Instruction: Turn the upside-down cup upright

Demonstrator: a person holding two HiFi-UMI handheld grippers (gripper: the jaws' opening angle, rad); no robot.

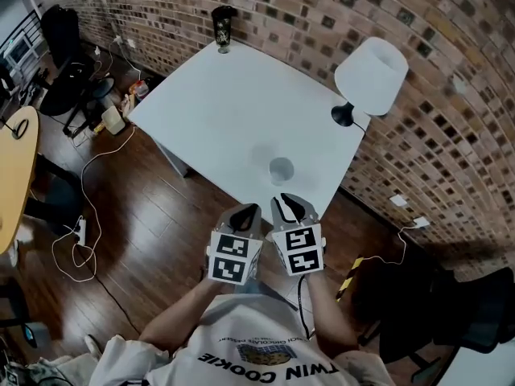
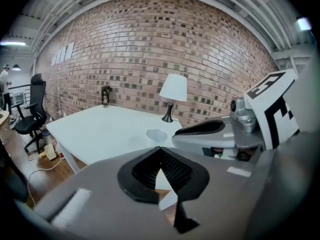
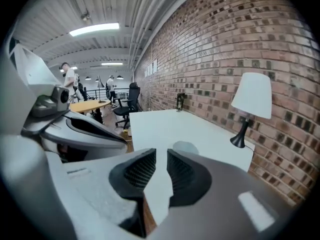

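Observation:
A small pale, see-through cup (image 1: 281, 170) stands on the white table (image 1: 225, 103) close to its near edge; I cannot tell which way up it is. It also shows in the left gripper view (image 2: 156, 134) and the right gripper view (image 3: 186, 147). Both grippers are held side by side just short of the table edge, pointing at the cup and apart from it. My left gripper (image 1: 248, 210) (image 2: 160, 151) is shut, its pads meeting at the tips with nothing in them. My right gripper (image 1: 283, 200) (image 3: 161, 159) has a narrow gap between its pads, with nothing held.
A white-shaded lamp (image 1: 370, 75) on a black base stands at the table's right corner by the brick wall. A dark tumbler (image 1: 223, 26) is at the far corner. Cables (image 1: 80, 232) lie on the wooden floor to the left, and a black chair (image 1: 451, 312) is at the lower right.

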